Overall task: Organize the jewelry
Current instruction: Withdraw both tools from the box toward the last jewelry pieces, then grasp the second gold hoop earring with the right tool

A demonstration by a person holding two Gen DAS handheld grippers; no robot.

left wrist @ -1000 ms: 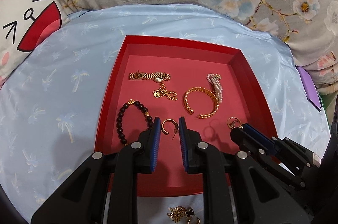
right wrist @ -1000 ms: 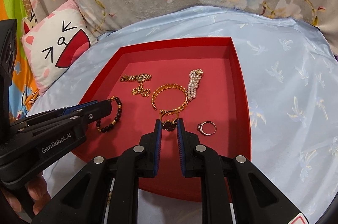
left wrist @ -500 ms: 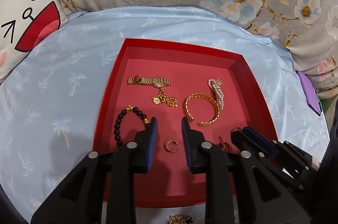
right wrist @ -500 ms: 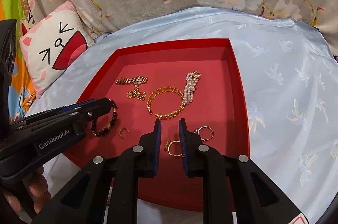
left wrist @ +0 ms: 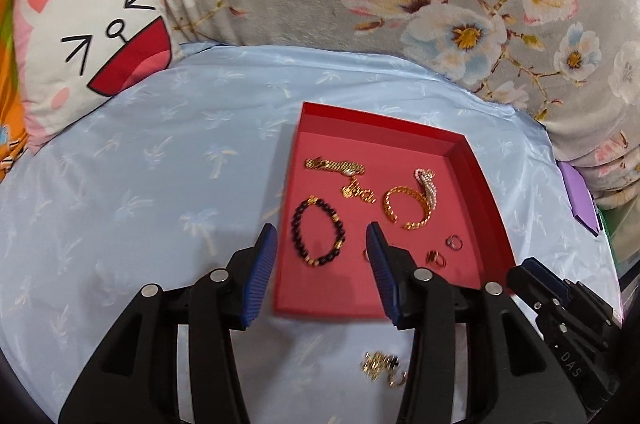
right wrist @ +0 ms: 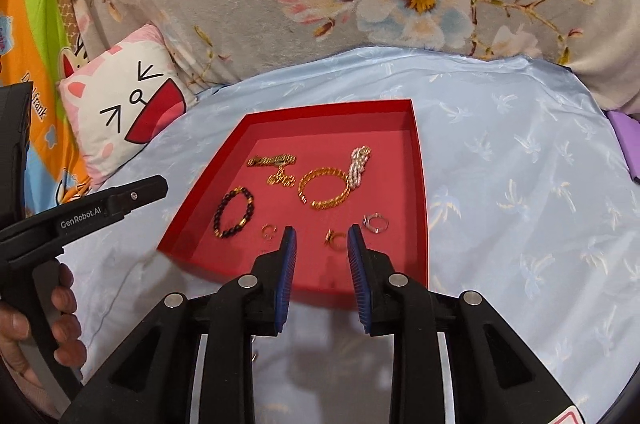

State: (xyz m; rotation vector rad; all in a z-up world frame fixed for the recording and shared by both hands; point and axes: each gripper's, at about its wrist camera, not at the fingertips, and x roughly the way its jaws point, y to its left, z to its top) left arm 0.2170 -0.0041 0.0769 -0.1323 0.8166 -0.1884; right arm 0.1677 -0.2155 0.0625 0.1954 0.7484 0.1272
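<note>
Jewelry lies spread inside a red tray [left wrist: 472, 180] that sits on a pale blue sheet [left wrist: 160, 184], toward the sheet's far right part, with a cat-face cushion [left wrist: 92, 52] off the sheet's far left corner. Largest in the tray, a gold cuff [left wrist: 406, 206] rests near the far right corner with a pearl strand [left wrist: 428, 186] touching its right side; it looks stiff and open-ended, best taken across its band. A dark bead bracelet [left wrist: 318, 234] lies by the tray's left wall, probably floppy on its cord, so a pinch on one bead run should do. A gold watch [left wrist: 334, 165] and a thin chain [left wrist: 358, 193] lie toward the far edge; the chain would sag and slip, so gathering it at a bunched spot seems wise. Toward the near edge sit a silver ring [right wrist: 376, 222], a gold ring [right wrist: 335, 239] and a small hoop earring [right wrist: 269, 231], light, hard and likely to skid on the tray floor. More tangled gold pieces [left wrist: 380, 364] lie on the sheet just outside the tray's near edge. The left gripper [left wrist: 322, 266] has just been opening and stands wide, nothing between its pads. The right gripper [right wrist: 322, 264] has also just been opening, its jaws parted and empty, the gold ring free just beyond its tips.
</note>
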